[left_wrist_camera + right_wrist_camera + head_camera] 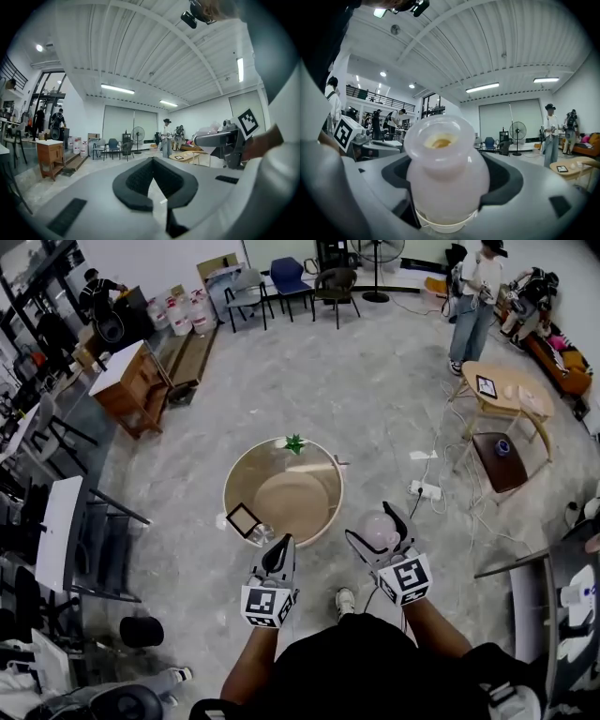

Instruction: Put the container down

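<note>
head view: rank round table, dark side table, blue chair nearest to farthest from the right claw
1. round table, just left of the right claw holding the container.
2. dark side table, off to the right.
3. blue chair, far ahead by the wall.

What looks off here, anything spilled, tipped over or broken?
Nothing stands out. The container sits whole between the fingers of the right gripper, not yet on the round table, with no spill visible. The left gripper is shut and empty.
</note>
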Motion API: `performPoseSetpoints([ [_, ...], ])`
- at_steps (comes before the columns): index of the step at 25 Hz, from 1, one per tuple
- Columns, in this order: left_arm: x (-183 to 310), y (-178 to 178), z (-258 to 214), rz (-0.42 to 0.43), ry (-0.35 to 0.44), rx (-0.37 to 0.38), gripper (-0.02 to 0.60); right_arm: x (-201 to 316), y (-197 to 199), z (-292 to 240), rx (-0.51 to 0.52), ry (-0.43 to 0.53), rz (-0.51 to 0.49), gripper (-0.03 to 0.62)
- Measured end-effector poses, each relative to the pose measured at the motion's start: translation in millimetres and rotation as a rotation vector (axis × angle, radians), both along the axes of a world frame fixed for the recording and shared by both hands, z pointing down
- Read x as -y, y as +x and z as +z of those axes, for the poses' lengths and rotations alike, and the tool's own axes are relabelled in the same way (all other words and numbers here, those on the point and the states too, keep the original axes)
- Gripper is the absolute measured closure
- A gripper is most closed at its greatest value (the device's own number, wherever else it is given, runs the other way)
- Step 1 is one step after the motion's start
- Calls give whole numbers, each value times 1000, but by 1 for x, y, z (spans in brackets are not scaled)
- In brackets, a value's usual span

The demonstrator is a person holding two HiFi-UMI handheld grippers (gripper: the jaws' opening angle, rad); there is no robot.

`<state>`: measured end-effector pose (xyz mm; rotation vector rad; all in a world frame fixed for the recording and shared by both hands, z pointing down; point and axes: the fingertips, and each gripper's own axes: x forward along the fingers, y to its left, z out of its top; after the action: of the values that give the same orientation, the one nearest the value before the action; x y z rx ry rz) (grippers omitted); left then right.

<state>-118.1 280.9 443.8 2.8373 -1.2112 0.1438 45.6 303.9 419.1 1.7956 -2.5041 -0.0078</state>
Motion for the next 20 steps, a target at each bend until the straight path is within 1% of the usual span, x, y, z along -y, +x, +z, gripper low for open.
performPoseSetpoints([
  [3, 23, 23, 1, -5, -1, 18, 583, 24, 18, -1, 15, 3, -16, 184],
  [5, 39, 32, 0, -21, 5, 39, 583, 39, 29, 0, 27, -5, -31, 184],
  [8, 62, 33, -8, -53, 37, 88, 583, 60, 37, 0, 42, -4, -61, 184],
  [11, 82, 35, -12, -67, 57, 119, 583, 82, 43, 0, 28, 3, -84, 184],
  [14, 98, 38, -7, -74, 43, 124, 583, 102, 48, 1, 28, 4, -86, 184],
  [17, 115, 42, 0, -73, 17, 118, 583, 121, 49, 2, 34, 6, -90, 184],
  [20, 130, 46, 5, -66, 12, 103, 583, 142, 50, 4, 35, 6, -92, 184],
])
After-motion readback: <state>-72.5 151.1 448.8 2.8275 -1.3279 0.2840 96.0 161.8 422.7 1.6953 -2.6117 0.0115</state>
